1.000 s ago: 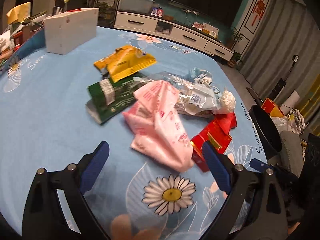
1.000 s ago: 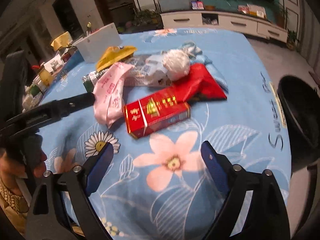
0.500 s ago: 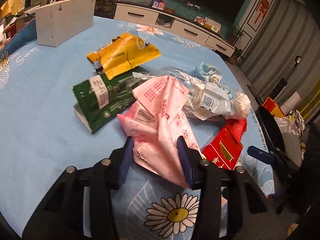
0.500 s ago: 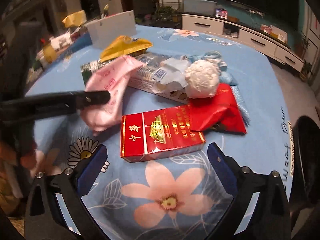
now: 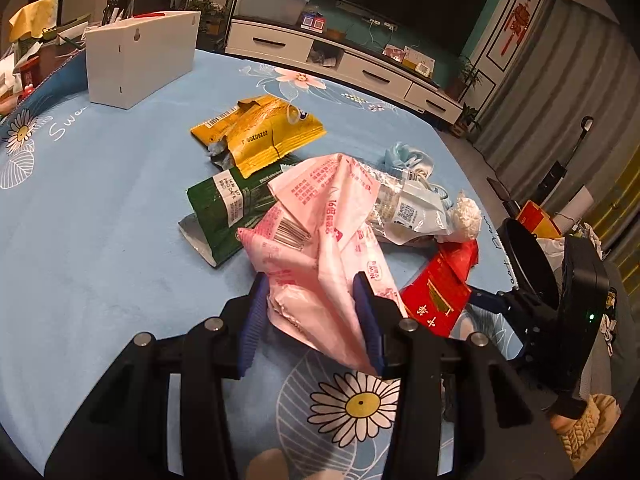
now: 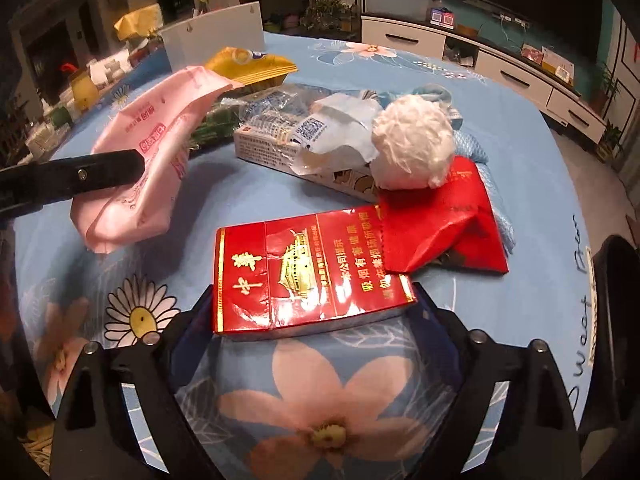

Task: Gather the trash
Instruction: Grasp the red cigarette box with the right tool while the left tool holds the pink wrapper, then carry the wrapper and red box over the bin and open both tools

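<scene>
Blue flowered tablecloth (image 5: pixel 100 240) strewn with trash, both grippers down among it.

Low centre of the left wrist view, the left gripper (image 5: pixel 308 316) has its blue pads pinched on the pink wrapper (image 5: pixel 320 248). Lower centre of the right view, the right gripper (image 6: pixel 312 312) is closing, its fingers flanking the red cigarette box (image 6: pixel 304 272); contact cannot be told. Beyond lie a green packet (image 5: pixel 224 208), a yellow packet (image 5: pixel 260 132), a white paper ball (image 6: pixel 412 148) and, upper left, a white box (image 5: pixel 140 56).
</scene>
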Motion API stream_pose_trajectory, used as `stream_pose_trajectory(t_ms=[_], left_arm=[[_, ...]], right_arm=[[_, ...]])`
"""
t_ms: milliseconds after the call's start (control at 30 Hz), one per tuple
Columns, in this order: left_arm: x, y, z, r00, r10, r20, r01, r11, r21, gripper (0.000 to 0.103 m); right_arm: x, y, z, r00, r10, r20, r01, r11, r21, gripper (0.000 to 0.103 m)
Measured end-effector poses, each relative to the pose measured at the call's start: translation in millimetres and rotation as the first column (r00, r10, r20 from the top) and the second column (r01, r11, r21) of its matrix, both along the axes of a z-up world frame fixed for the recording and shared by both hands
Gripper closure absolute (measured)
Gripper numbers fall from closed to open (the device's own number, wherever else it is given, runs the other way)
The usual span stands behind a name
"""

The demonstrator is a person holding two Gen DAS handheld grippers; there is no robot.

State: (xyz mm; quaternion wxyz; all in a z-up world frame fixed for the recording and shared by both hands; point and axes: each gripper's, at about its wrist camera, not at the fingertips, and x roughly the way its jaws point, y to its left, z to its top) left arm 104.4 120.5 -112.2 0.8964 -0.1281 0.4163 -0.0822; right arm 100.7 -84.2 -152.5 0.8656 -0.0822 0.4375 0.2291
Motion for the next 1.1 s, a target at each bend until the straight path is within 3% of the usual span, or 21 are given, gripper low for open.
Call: stream_pose_trajectory(t_ms=[233,433,767,1100], left_arm=[[-9,-2,8,1.000,-0.013,0.018,0.013,1.000,0.001,0.059],[-18,-16,18,0.998,-0.059,0.034,0.059,0.998,0.011,0.059],[-29,-67,41,0.979,-0.187,0.081,0.183,0.982,0.054,0.059],[-31,-132,63,0.933,-0.334,0.132,0.323,0.941,0.097,0.059]], right_arm=[[-39,-11,14,0.998,0.055,-0.012,-0.054,0.994,0.092,0.014],[-69,-29,34,0.999,0.037,-0.002,-0.036,0.984,0.172,0.014],[-87,-96,69,0.979,-0.182,0.095,0.153,0.956,0.252,0.014],[-97,-159,80,0.926,-0.351,0.142,0.292,0.901,0.321,0.014]])
